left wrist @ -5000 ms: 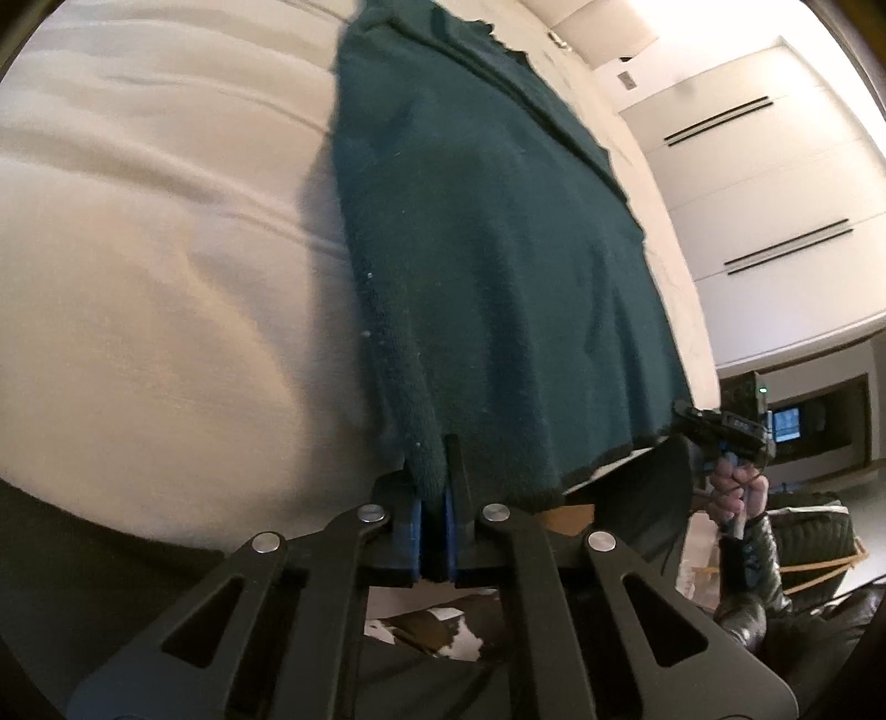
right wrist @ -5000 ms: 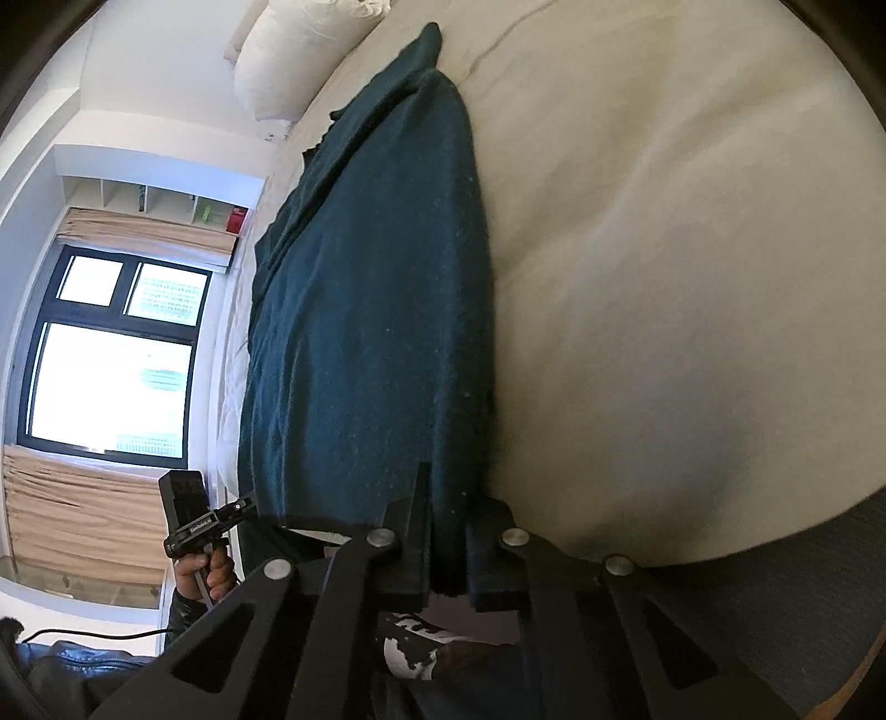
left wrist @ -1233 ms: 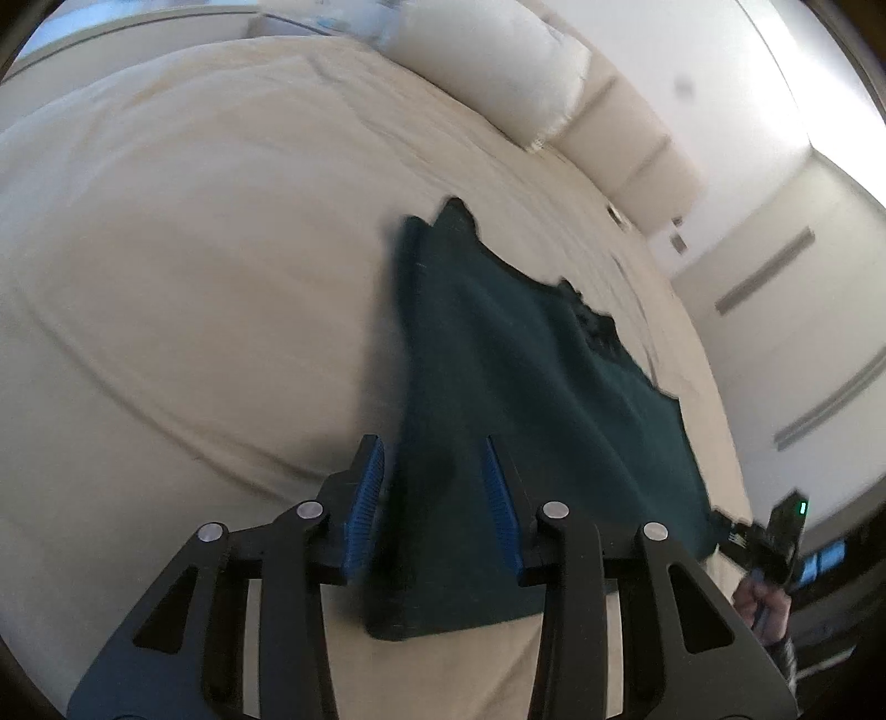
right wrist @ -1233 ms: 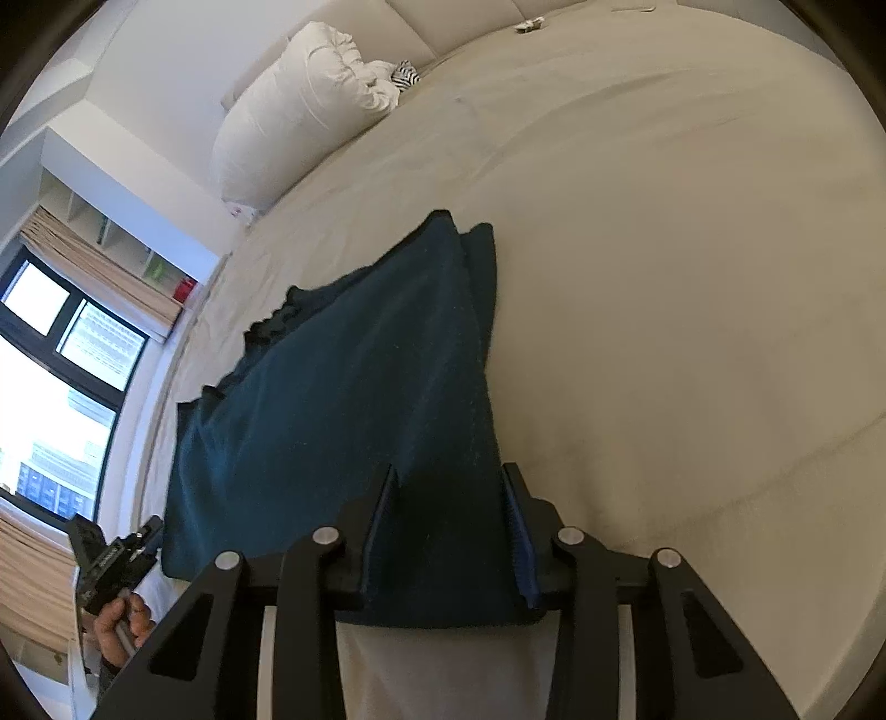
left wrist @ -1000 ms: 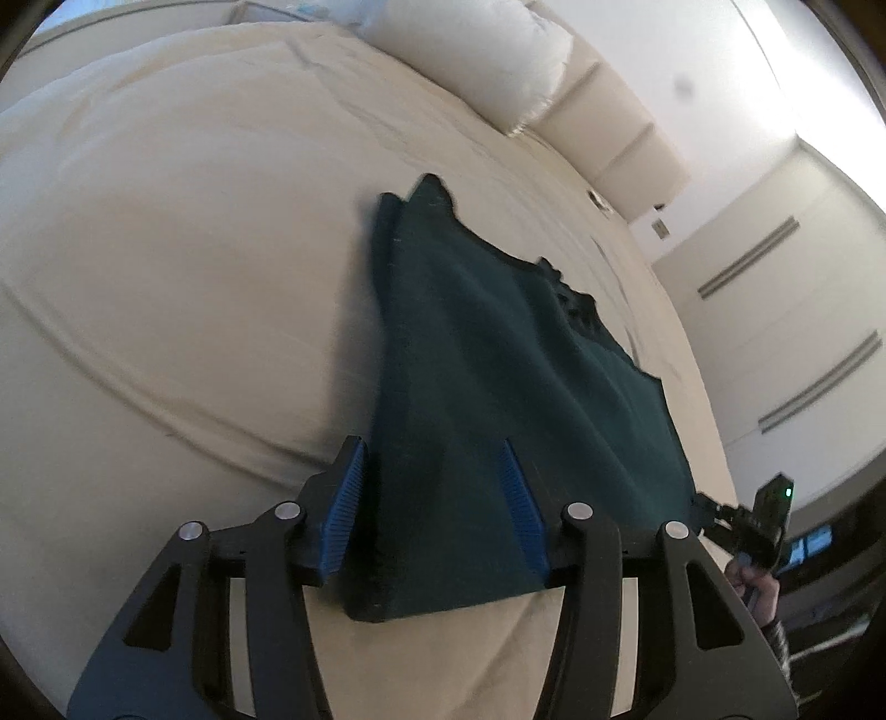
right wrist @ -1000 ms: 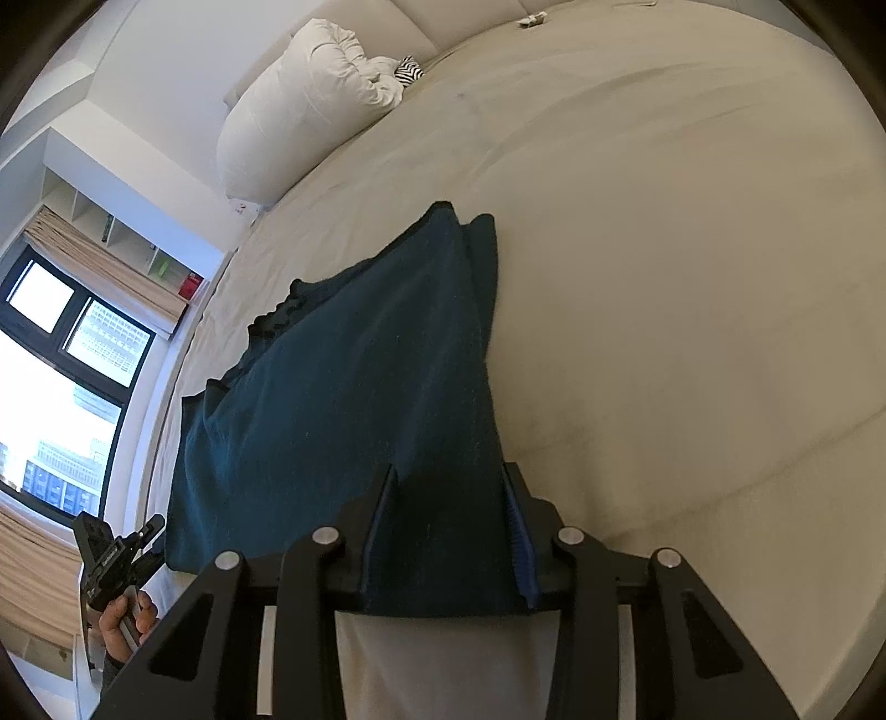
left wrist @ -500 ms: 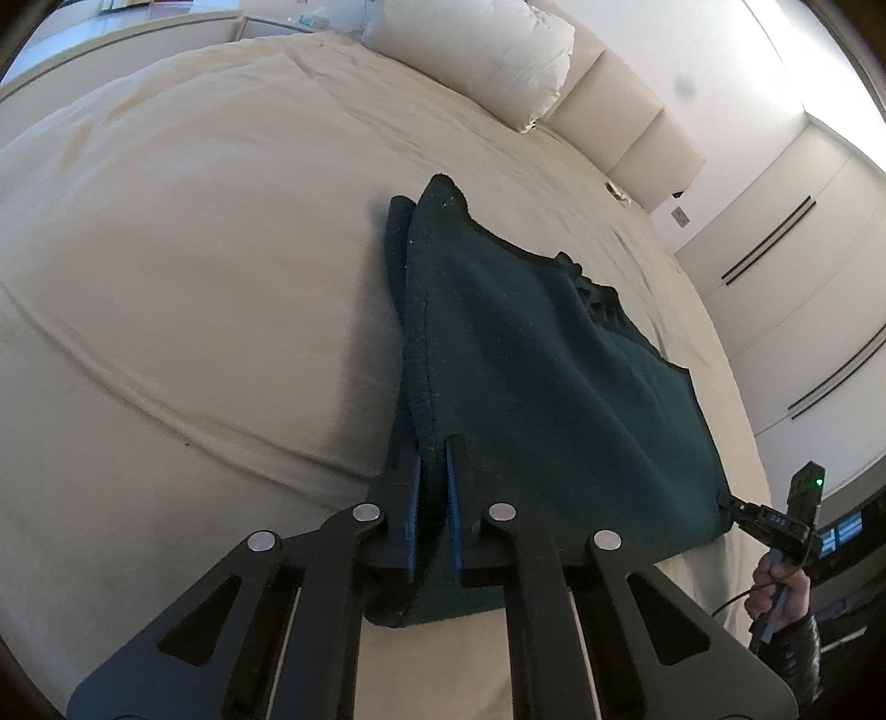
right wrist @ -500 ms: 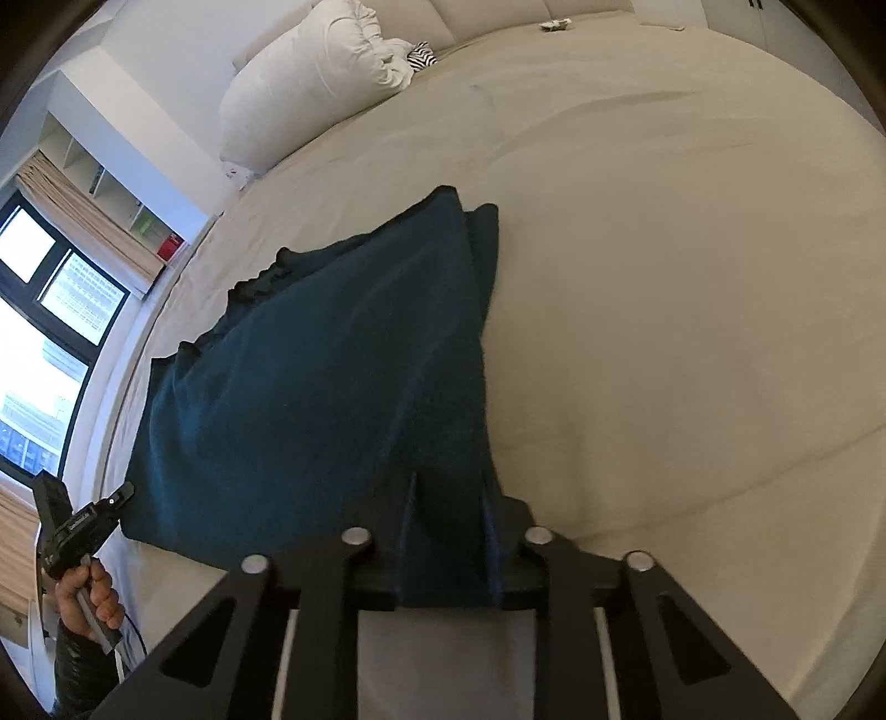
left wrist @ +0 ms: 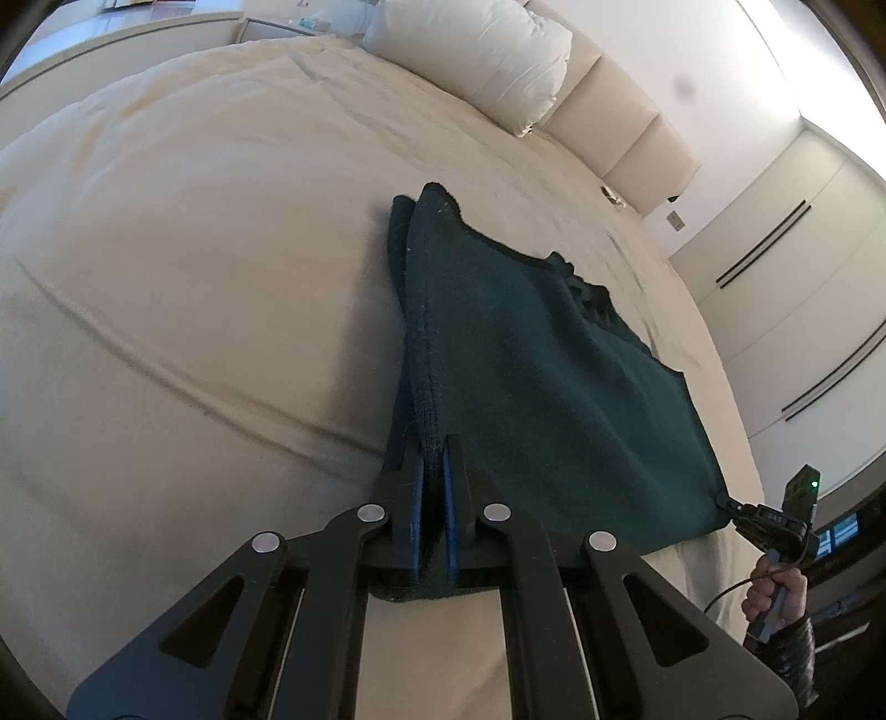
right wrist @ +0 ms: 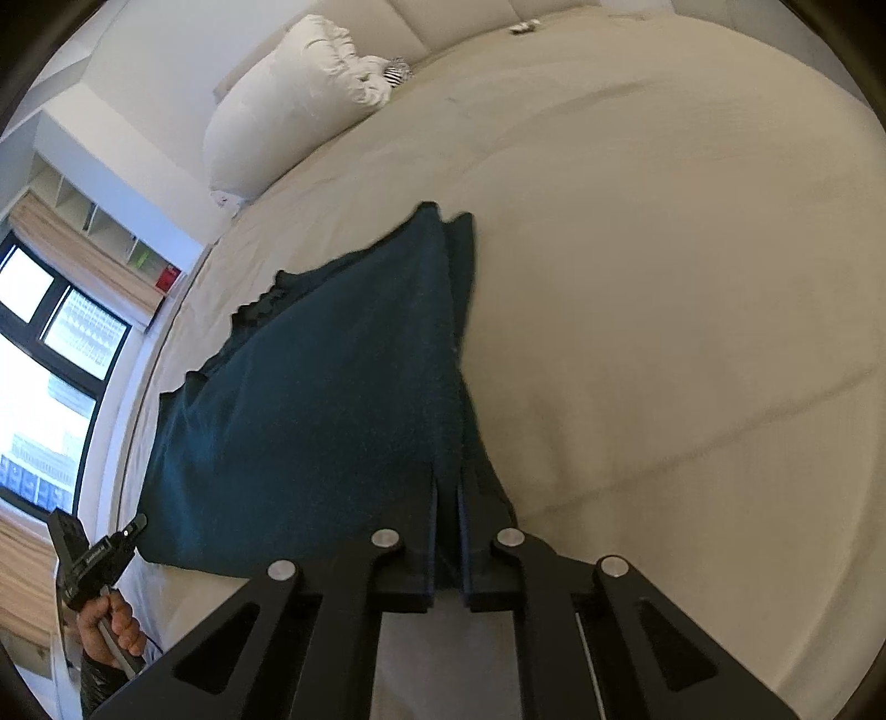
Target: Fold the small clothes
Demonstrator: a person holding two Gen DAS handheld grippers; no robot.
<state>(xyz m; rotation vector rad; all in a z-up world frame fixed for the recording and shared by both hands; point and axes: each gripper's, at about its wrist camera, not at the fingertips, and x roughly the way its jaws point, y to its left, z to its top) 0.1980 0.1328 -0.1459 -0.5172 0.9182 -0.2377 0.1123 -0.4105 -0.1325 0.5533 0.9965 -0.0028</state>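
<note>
A dark teal garment (left wrist: 531, 376) (right wrist: 332, 399) lies folded on a cream bed, its near edge lifted at both corners. My left gripper (left wrist: 434, 448) is shut on the garment's near left corner, cloth pinched between its blue pads. My right gripper (right wrist: 447, 487) is shut on the near right corner in the same way. Each wrist view shows the other gripper at the far corner: the right one (left wrist: 736, 507) and the left one (right wrist: 130, 526), each in a person's hand. The garment's far edge rests flat on the bed.
The cream bedspread (left wrist: 194, 277) (right wrist: 664, 277) spreads wide around the garment. White pillows (left wrist: 476, 50) (right wrist: 288, 99) lie at the headboard. A window (right wrist: 39, 354) is at the left, white wardrobe doors (left wrist: 792, 310) at the right.
Both grippers went from open, straddling the garment's near corners, to shut on them. The near edge now rises off the bed.
</note>
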